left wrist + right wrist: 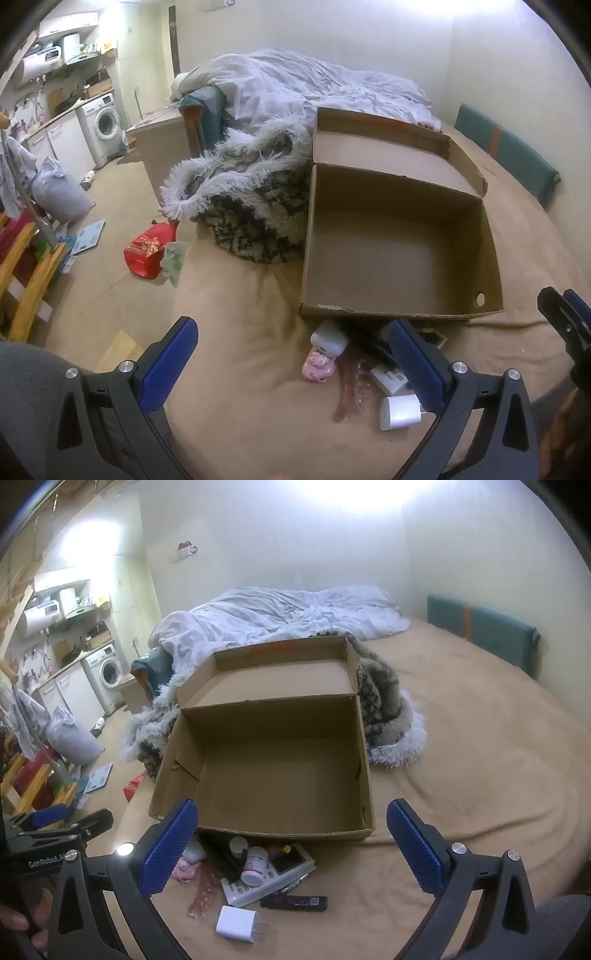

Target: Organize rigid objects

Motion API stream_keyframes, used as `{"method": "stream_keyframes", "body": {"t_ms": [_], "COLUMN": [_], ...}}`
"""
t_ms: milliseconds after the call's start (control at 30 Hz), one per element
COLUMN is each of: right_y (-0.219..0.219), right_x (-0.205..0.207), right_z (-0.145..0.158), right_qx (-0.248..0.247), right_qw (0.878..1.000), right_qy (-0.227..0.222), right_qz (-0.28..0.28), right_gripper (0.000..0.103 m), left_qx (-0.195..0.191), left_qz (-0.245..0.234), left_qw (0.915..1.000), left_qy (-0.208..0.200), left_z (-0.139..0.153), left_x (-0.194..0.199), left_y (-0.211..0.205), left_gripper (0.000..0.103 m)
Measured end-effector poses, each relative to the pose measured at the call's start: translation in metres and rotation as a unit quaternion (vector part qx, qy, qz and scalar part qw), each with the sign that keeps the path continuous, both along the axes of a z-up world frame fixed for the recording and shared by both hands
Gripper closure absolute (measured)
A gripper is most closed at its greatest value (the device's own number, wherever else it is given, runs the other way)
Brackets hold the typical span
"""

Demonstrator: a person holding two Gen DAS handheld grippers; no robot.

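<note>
So both tongs are spread wide with nothing between the blue pads. The left tongs (291, 365) hang over the near edge of the bed (240, 406), and the right tongs (291, 849) sit just beside them, tilted down at the same pile.

The cardboard box (184, 771) sits open on the bed, flap standing up at the 12 o'clock side, and it looks bare inside. From the right wrist view all the small stuff is bunched right against the box's near wall, at about 6 o'clock from it:

- a white charger plug (238, 923), closest to the camera, prongs pointing to 3 o'clock
- a black bar with red print (295, 901) just at 2 o'clock of the plug
- a white remote-looking thing with a screen (273, 877), lying flat
- a white pill bottle (255, 866) with a red label resting on top of it
- a pink figurine (183, 872) at 9 o'clock of the bottle, half hidden by the left pad
- a brownish hair clip (203, 891) lying between the figurine and the plug

In the left wrist view there's also a white earbud case (328, 338) touching the pink figurine, right under the box's front edge.

A shaggy patterned blanket (384, 709) is bunched around the box's far side, and a pale rumpled duvet (280, 616) is piled at 12 o'clock beyond that.
</note>
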State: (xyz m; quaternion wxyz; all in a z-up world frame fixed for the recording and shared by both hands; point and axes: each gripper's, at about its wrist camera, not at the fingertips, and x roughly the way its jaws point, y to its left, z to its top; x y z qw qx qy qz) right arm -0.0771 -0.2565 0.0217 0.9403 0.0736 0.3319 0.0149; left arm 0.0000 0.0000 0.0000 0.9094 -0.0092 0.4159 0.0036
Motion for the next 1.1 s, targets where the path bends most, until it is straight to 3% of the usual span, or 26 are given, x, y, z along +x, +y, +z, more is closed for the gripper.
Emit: {"method": "stream_keyframes", "body": {"t_ms": [200,300,1100], "right_y": [-0.001,-0.0005,-0.0013], "right_x": [0.0001,0.0,-0.0005], "right_z": [0.0,0.0002,0.001], "right_qx": [0.002,0.0,0.005], "right_qw": [1.0,1.0,1.0], "right_qy": [-0.001,-0.001,0.0], "right_qz": [0.0,0.0,-0.001], "right_gripper": [0.0,0.0,0.0], "left_qx": [-0.012,0.002,0.0], "left_qz": [0.001,0.0,-0.001], "left_qw": [0.9999,1.0,1.0], "left_qy": [-0.007,-0.007,-0.008], "left_z": [0.0043,0.0045,0.0021], "left_x": [-0.0008,-0.001,0.0002], "left_y": [0.0031,-0.0007,-0.0018], "left_gripper": [0.0,0.0,0.0]}}
